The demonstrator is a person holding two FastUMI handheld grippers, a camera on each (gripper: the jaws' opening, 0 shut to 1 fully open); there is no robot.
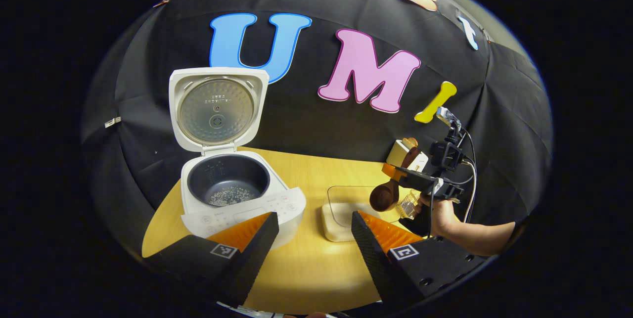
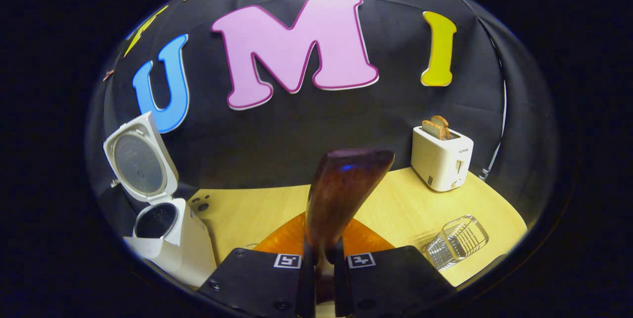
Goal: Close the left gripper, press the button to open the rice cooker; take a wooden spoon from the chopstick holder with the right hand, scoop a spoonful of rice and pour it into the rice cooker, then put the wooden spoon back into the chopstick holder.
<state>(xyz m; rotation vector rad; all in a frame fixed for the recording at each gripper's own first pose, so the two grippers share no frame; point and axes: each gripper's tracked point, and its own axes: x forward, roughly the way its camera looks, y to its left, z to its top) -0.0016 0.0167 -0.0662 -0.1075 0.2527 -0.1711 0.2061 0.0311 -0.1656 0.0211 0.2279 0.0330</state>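
Note:
The white rice cooker (image 1: 237, 199) stands open with its lid (image 1: 217, 108) upright, and a little rice lies at the bottom of its dark pot (image 1: 228, 182). My left gripper (image 1: 314, 239) is open and empty, hovering in front of the cooker. The right gripper (image 1: 399, 173), held by a hand, is shut on a dark wooden spoon (image 1: 383, 197) above the right end of a clear rice box (image 1: 341, 214). In the right gripper view the spoon (image 2: 341, 194) rises from between my right gripper's (image 2: 324, 258) fingers. The clear chopstick holder (image 2: 457, 241) sits to its right, and the cooker (image 2: 163, 239) to its left.
A white toaster (image 2: 441, 157) with bread slices stands at the back right of the wooden table (image 2: 257, 214); it is also behind the right gripper as the toaster (image 1: 406, 157). The chopstick holder (image 1: 409, 204) is beside the hand. Black cloth walls close in the table.

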